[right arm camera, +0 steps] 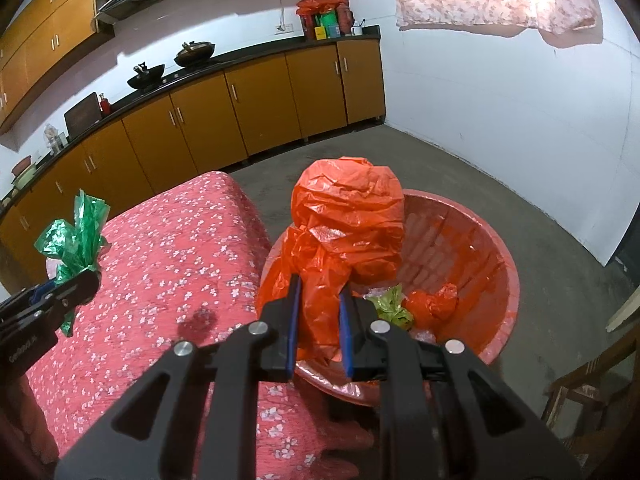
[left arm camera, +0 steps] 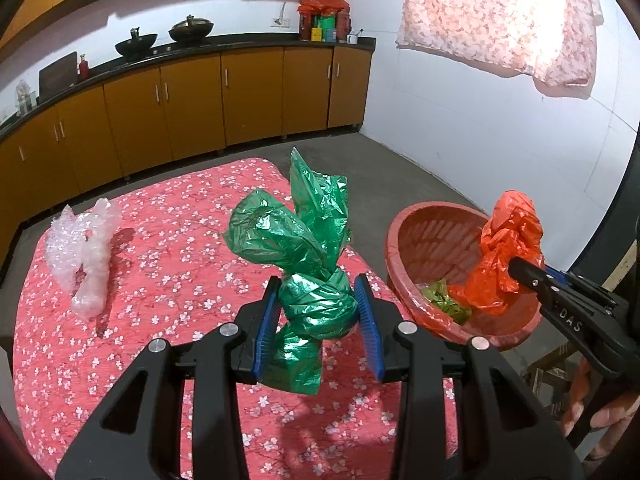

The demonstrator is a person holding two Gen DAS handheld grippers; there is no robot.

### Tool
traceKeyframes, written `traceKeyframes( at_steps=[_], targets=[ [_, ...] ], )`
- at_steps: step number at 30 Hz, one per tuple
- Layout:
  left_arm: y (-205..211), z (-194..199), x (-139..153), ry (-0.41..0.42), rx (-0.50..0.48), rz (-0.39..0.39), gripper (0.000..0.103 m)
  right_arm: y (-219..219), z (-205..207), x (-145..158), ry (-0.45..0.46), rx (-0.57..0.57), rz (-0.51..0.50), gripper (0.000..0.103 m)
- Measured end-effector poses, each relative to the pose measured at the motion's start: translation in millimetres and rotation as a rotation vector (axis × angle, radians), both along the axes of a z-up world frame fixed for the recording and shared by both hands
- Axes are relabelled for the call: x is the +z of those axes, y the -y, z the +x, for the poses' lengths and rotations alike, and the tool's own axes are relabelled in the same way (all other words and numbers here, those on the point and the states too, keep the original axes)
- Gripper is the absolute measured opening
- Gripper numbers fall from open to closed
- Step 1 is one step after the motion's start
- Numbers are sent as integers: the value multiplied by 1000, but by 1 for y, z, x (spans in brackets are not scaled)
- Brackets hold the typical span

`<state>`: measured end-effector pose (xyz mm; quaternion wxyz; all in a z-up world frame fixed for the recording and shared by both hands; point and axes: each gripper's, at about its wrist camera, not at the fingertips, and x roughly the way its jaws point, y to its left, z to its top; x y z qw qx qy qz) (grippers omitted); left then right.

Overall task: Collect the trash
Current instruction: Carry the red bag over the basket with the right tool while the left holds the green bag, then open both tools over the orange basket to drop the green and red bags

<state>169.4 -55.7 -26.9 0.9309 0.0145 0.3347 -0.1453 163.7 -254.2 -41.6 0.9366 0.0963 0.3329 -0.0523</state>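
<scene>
My left gripper point(left arm camera: 319, 307) is shut on a knotted green plastic bag point(left arm camera: 304, 236) and holds it above the table's red flowered cloth point(left arm camera: 168, 264). It also shows in the right wrist view point(right arm camera: 74, 236). My right gripper point(right arm camera: 320, 312) is shut on a crumpled orange plastic bag point(right arm camera: 344, 220) and holds it over the red plastic basket point(right arm camera: 508, 276). The right gripper point(left arm camera: 516, 270) with the orange bag point(left arm camera: 508, 248) also shows in the left wrist view, above the basket point(left arm camera: 424, 236). The basket holds a small green wad point(right arm camera: 392, 308) and a small orange wad point(right arm camera: 434, 302).
A piece of clear bubble wrap point(left arm camera: 82, 256) lies on the left of the table. The basket stands at the table's right edge. A wooden chair point(right arm camera: 588, 392) is at the lower right. Kitchen cabinets point(left arm camera: 192, 104) line the far wall across a grey floor point(right arm camera: 520, 184).
</scene>
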Motion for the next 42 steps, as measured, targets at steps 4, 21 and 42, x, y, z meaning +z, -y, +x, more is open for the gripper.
traceKeyframes(
  at_steps=[4,21,42],
  targets=[
    [9,4,0,-4,-20,-7,38,5,1,-1,0,-13,-3,18],
    [121,29,-10,-11,-283,-43,38,83,10,-5,3,-130,-12,18],
    [170,75,-55,-122,-368,-12,40,117,31,-38,-2,-95,36,28]
  ],
)
